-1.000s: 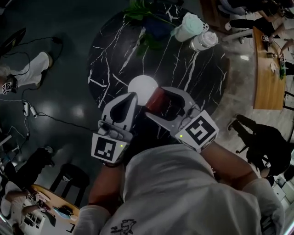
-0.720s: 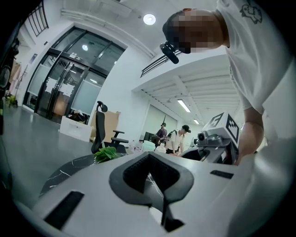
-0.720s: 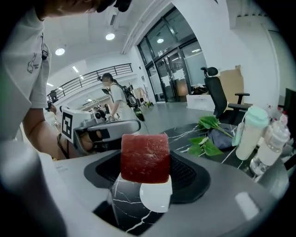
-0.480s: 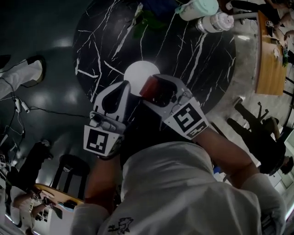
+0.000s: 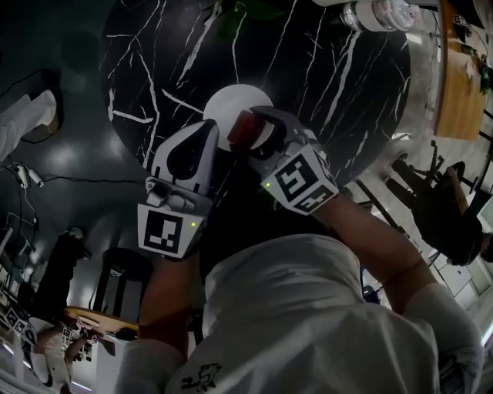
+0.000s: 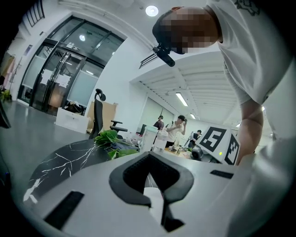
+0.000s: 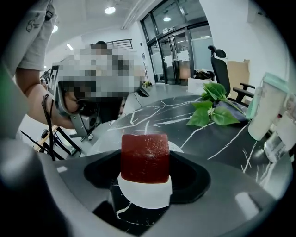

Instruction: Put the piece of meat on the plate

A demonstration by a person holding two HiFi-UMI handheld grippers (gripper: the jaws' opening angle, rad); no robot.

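Note:
A dark red block of meat [image 7: 144, 157] sits clamped between the jaws of my right gripper [image 7: 144, 162]. In the head view the meat [image 5: 240, 128] hangs over the near right rim of the small white plate [image 5: 224, 105], which lies on the round black marble table [image 5: 308, 69]. Below the meat, the right gripper view shows the plate [image 7: 144, 195]. My right gripper [image 5: 246, 129] is shut on the meat. My left gripper [image 5: 208, 127] is shut and empty, with its tips at the plate's near left rim. A sliver of the plate [image 6: 151, 194] shows through the left jaws.
Green leaves [image 7: 210, 109] lie on the far side of the table, with a mint tumbler [image 7: 266, 106] and a clear bottle [image 5: 381, 11] beside them. A wooden desk [image 5: 462, 85] stands to the right. People and office chairs are in the background.
Both grippers have moved forward to the plate. The meat, which was beside the plate's right edge, now overlaps its rim. The far table objects have slid toward the top of the head view.

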